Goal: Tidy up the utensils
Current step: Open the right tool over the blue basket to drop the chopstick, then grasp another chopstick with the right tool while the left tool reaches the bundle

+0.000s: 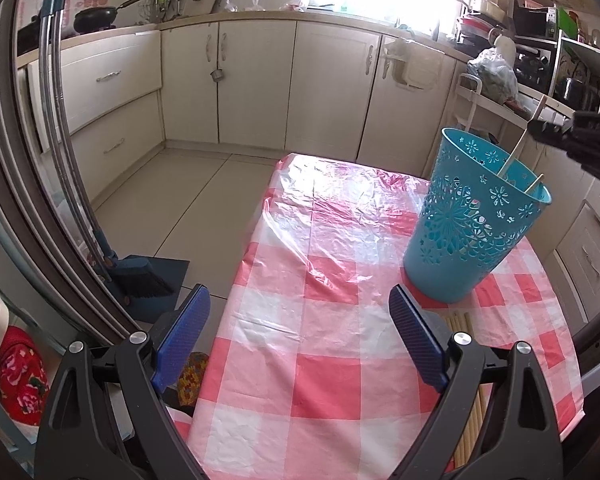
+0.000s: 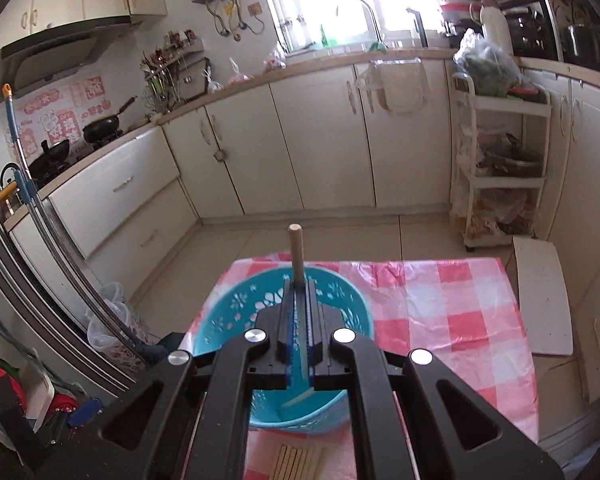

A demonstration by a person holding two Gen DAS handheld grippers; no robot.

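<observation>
A blue perforated basket (image 1: 474,224) stands on the pink checked tablecloth (image 1: 320,320). My right gripper (image 2: 299,280) is shut on a wooden chopstick (image 2: 297,254) and holds it upright over the basket's mouth (image 2: 236,304); in the left wrist view the gripper (image 1: 540,128) holds the stick (image 1: 520,144) above the rim. Another chopstick (image 1: 534,184) leans inside the basket. My left gripper (image 1: 300,312) is open and empty above the table. Several chopsticks (image 2: 296,462) lie on the cloth in front of the basket, also seen behind my left gripper's right finger (image 1: 458,322).
Cream kitchen cabinets (image 2: 320,132) run along the far walls. A white shelf cart (image 2: 500,172) stands at the right, a white board (image 2: 544,300) leans by the table. A broom and dustpan (image 1: 144,276) sit on the floor at the left.
</observation>
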